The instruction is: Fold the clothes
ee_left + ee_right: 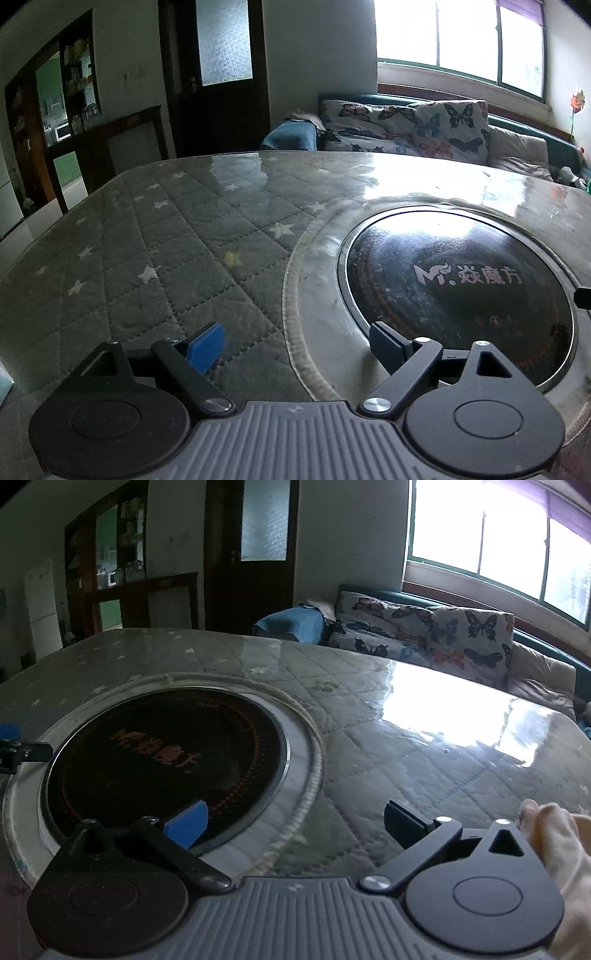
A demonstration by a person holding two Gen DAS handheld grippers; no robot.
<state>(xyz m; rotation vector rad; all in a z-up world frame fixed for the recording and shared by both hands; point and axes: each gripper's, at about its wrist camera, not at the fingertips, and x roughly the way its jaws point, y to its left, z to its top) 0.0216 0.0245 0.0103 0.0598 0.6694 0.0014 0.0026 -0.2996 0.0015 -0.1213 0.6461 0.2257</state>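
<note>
My left gripper point(295, 345) is open and empty, low over the table point(177, 236), which has a grey quilted star-pattern cover under a glossy clear sheet. My right gripper point(295, 823) is open and empty over the same table point(424, 746). A pale cream piece of cloth point(557, 845) shows at the lower right edge of the right wrist view, just beside the right finger; its shape is cut off by the frame. No garment shows in the left wrist view. The left gripper's tip point(14, 746) shows at the left edge of the right wrist view.
A round black cooktop point(458, 291) with a metal rim is set in the table's middle, also in the right wrist view point(166, 757). Behind the table stands a sofa with butterfly cushions point(410, 125) and a blue cloth point(291, 134). A dark door point(221, 74) and cabinet stand behind.
</note>
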